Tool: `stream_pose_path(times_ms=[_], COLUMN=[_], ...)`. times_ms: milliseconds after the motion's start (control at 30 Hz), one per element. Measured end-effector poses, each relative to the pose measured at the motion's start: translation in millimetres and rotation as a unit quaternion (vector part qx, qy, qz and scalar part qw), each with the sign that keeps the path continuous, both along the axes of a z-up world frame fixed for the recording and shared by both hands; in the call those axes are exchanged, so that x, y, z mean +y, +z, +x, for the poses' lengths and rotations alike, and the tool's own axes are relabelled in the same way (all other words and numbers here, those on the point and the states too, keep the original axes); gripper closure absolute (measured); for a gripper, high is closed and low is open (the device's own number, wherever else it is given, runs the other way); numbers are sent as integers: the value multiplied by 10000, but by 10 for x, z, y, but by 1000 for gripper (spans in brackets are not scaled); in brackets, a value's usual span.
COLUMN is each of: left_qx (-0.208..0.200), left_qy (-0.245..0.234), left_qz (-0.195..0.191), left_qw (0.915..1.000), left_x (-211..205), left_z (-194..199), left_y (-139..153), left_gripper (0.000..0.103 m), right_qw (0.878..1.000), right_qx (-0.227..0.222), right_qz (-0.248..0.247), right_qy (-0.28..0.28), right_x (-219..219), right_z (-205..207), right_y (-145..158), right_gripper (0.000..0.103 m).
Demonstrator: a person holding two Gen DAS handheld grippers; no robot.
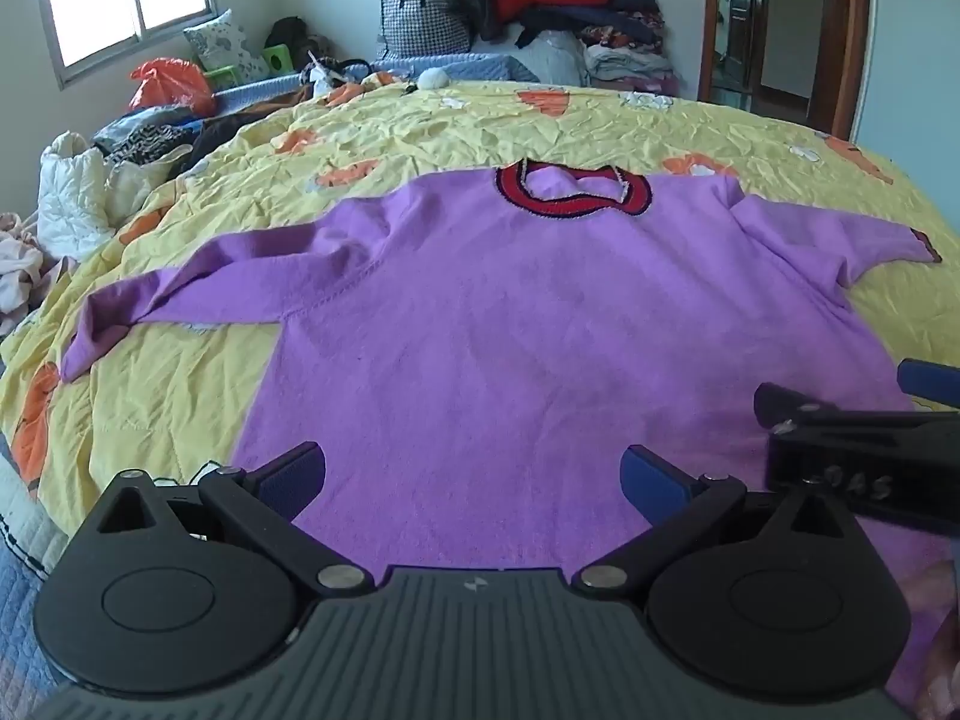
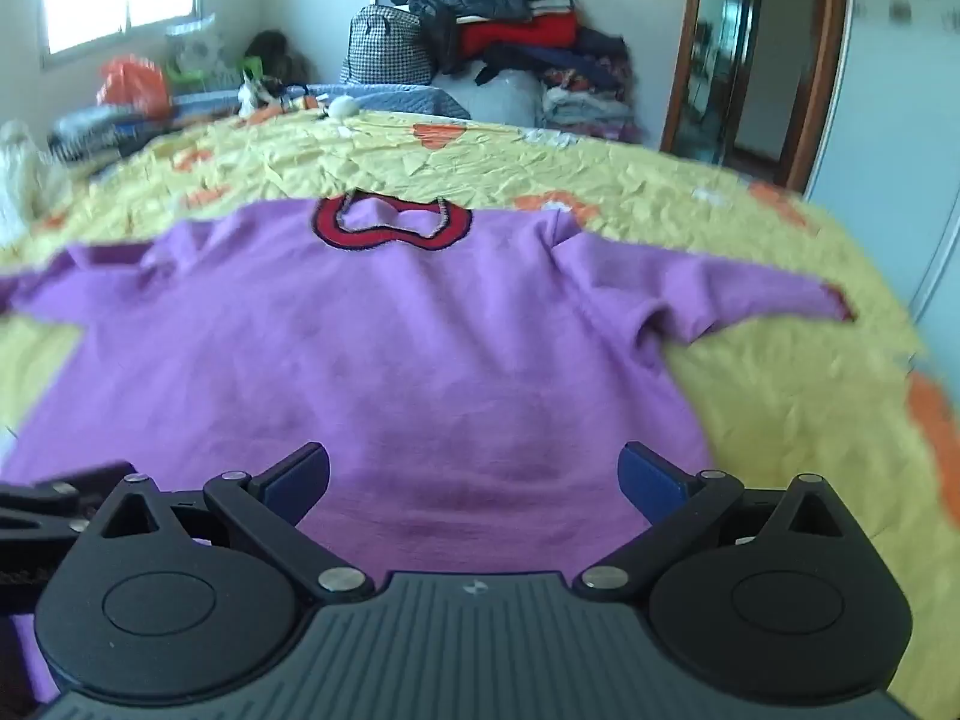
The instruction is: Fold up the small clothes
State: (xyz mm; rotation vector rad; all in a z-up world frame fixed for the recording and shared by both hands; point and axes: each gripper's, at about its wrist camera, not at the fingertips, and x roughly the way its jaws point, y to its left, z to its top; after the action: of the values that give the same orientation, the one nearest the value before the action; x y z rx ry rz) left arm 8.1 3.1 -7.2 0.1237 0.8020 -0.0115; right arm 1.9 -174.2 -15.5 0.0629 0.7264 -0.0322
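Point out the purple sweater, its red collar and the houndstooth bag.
purple sweater (image 1: 510, 324), left wrist view, chest panel.
red collar (image 1: 540, 202), left wrist view, front band.
houndstooth bag (image 1: 420, 21), left wrist view, front face.

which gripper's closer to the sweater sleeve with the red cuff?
Right. The right gripper hangs open over the hem on the side of the red-cuffed sleeve; the left gripper, also open, is over the hem farther toward the other sleeve.
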Motion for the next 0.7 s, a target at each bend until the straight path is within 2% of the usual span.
stream_pose_path(times_ms=[267, 700], left_qx=[91, 44], left_qy=[40, -58], left_qz=[-8, 68], left_qw=[9999, 10000], left_x=[-5, -51], left_z=[16, 0], left_y=[-19, -9], left_gripper=[0, 0], right_qw=[9997, 9999], right_qx=[-133, 36], right_qz=[215, 58], right_qy=[-71, -109], right_x=[-89, -24], right_z=[-6, -2], right_y=[42, 91], right_gripper=[0, 0])
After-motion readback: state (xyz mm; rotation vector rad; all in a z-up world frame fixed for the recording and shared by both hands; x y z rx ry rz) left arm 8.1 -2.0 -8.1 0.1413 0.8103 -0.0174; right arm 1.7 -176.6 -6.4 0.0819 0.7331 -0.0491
